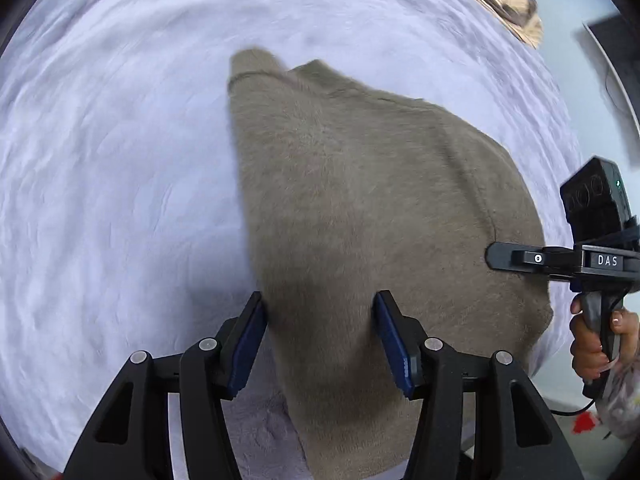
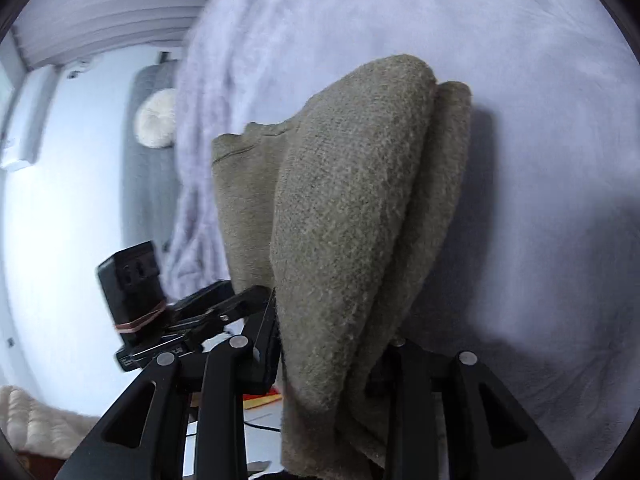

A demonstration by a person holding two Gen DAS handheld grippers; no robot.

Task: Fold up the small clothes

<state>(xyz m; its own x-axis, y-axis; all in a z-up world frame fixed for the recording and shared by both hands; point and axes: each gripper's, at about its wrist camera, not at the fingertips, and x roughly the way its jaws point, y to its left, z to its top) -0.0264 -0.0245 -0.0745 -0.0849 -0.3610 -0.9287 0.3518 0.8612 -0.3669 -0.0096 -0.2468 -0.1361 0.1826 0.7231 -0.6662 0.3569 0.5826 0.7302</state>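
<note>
Garment: a small olive-brown knit sweater [image 1: 360,208] lay spread over a pale lavender blanket [image 1: 100,160], a ribbed cuff or hem poking out at its far corner.

Left claw [image 1: 320,340]: its two blue-padded fingers [image 1: 248,344] stood well apart, straddling the near edge of the sweater; the cloth ran between them without being pinched (the left pad sat right at the fabric's edge).

Right claw [image 2: 332,356]: a thick fold of the sweater [image 2: 352,220] hung down between its fingers, covering the pads. The left finger [image 2: 266,344] pressed against the cloth; the right one was hidden behind it, so the grip looked closed on the fold, though the contact itself could not be seen.

Right claw from the left camera: its black finger [image 1: 516,260] reached in from the right and lay over the sweater's right edge, with a hand [image 1: 596,344] wrapped round the handle below.

Left claw from the right camera: a black device [image 2: 192,312] just beside the hanging fold.

Beyond the blanket: a tan striped cloth [image 1: 504,0] bunched at the far edge.
</note>
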